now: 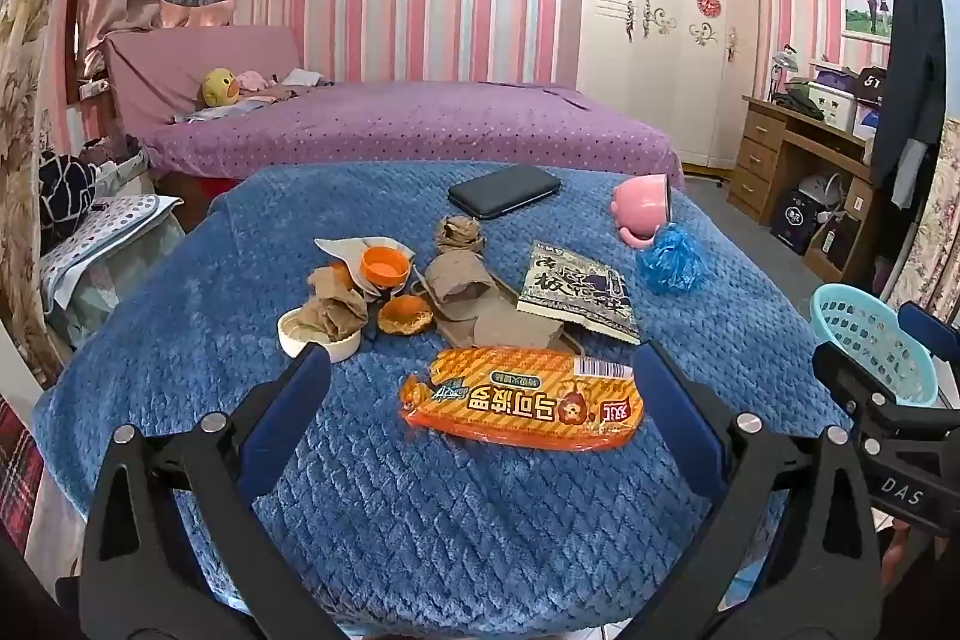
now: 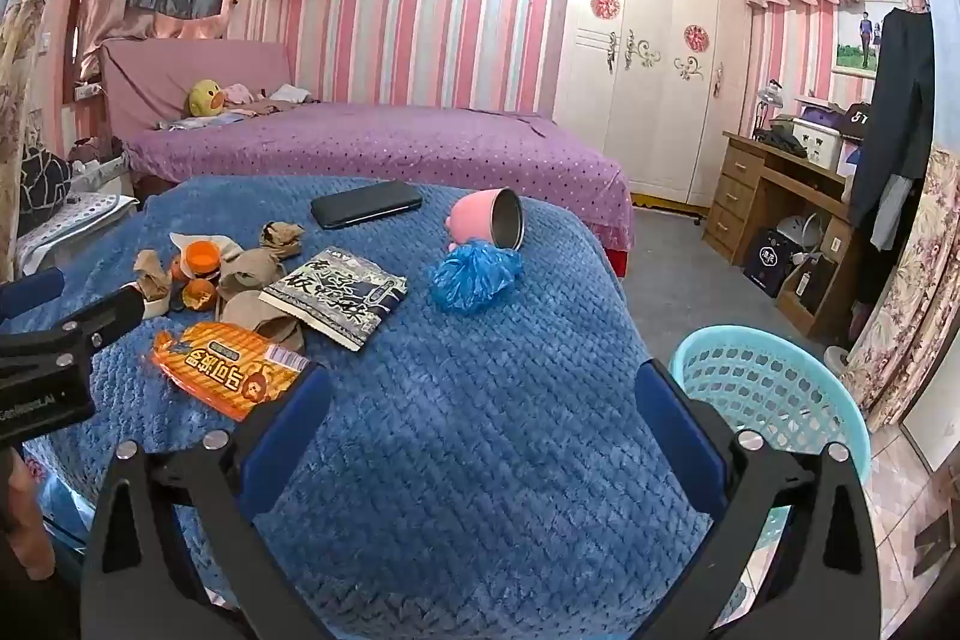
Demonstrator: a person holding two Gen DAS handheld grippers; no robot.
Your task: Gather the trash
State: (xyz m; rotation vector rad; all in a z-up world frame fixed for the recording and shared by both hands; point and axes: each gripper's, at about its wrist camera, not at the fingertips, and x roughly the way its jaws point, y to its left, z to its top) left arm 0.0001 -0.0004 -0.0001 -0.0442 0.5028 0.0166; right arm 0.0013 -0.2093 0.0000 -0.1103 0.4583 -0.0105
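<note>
Trash lies on a table under a blue blanket (image 1: 372,508). An orange snack wrapper (image 1: 522,397) lies nearest; my left gripper (image 1: 480,370) is open, its jaws standing on either side of it, just short. Behind are crumpled brown paper (image 1: 474,292), orange peel (image 1: 405,314), an orange cap (image 1: 383,265), a white cup stuffed with paper (image 1: 318,328), a black-and-white packet (image 1: 576,292) and a blue plastic bag (image 1: 669,259). My right gripper (image 2: 480,382) is open and empty over bare blanket (image 2: 480,460), right of the wrapper (image 2: 231,370). A light-blue basket (image 2: 774,400) stands at the table's right edge.
A black phone (image 1: 504,190) and a tipped pink cup (image 1: 645,208) lie at the table's far side. Beyond is a purple bed (image 1: 408,124). A wardrobe (image 1: 654,28) and a wooden desk (image 1: 798,154) stand to the right.
</note>
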